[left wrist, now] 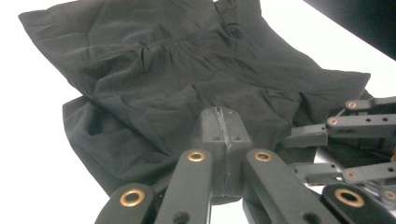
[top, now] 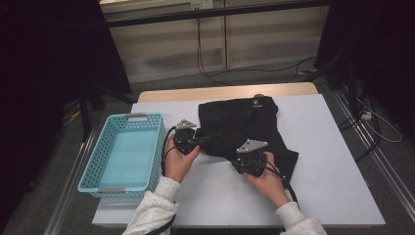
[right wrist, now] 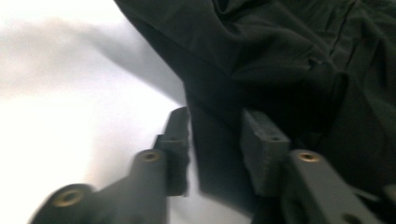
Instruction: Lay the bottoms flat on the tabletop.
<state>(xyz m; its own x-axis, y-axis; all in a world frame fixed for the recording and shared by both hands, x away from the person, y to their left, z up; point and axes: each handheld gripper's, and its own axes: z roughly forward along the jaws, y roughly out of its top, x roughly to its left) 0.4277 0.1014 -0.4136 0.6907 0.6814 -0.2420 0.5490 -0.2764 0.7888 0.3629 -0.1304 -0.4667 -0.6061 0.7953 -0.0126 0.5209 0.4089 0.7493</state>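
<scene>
White tabletop is carrying a black garment spread across its middle, with a turquoise basket sitting just beside it on the left. Left gripper is pressing its jaws together at the garment's near left edge; whether cloth is caught there, I cannot tell. Right gripper is straddling a fold of the near hem, jaws not fully together.

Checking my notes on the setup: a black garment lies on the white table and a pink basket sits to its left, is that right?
Not quite: the basket is light blue, not pink, as the high view shows. The rest holds: the black garment lies on the white table, and the basket sits to its left.
</scene>
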